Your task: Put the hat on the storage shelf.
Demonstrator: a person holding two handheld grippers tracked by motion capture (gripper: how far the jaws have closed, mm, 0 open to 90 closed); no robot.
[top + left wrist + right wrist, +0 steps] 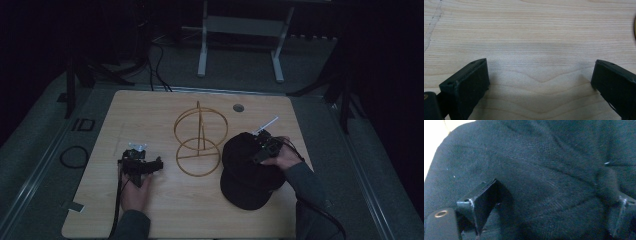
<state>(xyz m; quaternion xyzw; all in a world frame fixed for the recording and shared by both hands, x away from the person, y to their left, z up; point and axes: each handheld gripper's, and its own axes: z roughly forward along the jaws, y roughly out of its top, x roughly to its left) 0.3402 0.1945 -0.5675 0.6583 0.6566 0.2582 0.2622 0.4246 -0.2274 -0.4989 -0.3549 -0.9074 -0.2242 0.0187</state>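
A black cap lies on the right part of the wooden table. My right gripper rests on the cap's crown, held by a hand. In the right gripper view the jaws stand wide apart, so the right gripper is open, pressed against the dark fabric of the cap. A gold wire stand with an upright ring and a flat ring stands mid-table. At the left, my left gripper lies low on the table, open, with only bare wood between its jaws.
A round cable hole sits near the table's far edge. Beyond the table stand white frame legs. A coiled cable lies on the floor at the left. Bare wood stretches along the table's front and far left.
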